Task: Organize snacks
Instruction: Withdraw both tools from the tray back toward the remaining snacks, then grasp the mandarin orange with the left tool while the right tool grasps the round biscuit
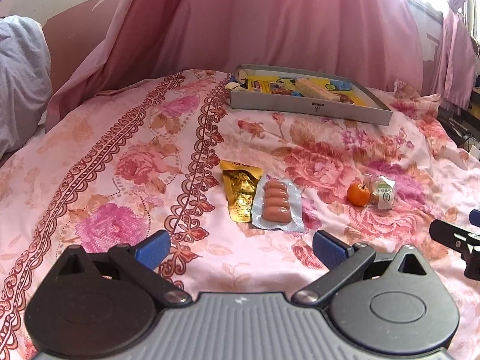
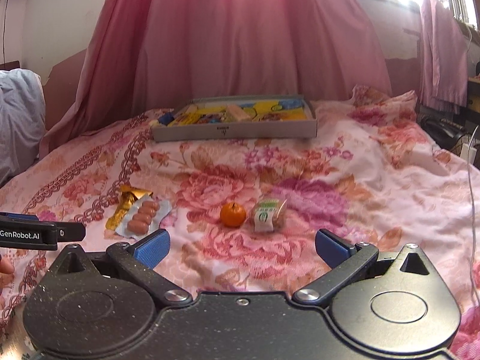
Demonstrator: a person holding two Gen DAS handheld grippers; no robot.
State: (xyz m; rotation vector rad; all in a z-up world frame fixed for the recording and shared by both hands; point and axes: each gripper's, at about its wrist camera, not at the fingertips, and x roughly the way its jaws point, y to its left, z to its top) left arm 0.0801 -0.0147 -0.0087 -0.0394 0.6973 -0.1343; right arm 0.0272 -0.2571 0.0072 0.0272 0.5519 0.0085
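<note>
On the floral bedspread lie a gold foil pouch (image 1: 239, 192) (image 2: 127, 207), a clear pack of small sausages (image 1: 276, 205) (image 2: 143, 217), a small orange (image 1: 358, 194) (image 2: 232, 214) and a wrapped pastry with a green label (image 1: 382, 192) (image 2: 268, 214). Further back sits a shallow grey box (image 1: 309, 108) (image 2: 237, 129) holding several snacks. My left gripper (image 1: 241, 249) is open, just short of the sausage pack and the pouch. My right gripper (image 2: 242, 247) is open too, close in front of the orange and the pastry. Nothing is between either pair of fingers.
Pink curtains (image 1: 270, 18) (image 2: 240, 36) hang behind the bed. A grey-blue pillow (image 1: 21, 84) (image 2: 18, 120) lies at the left. Dark clutter and cables (image 2: 444, 132) sit past the bed's right edge. The bedspread (image 1: 120, 165) stretches out to the left of the snacks.
</note>
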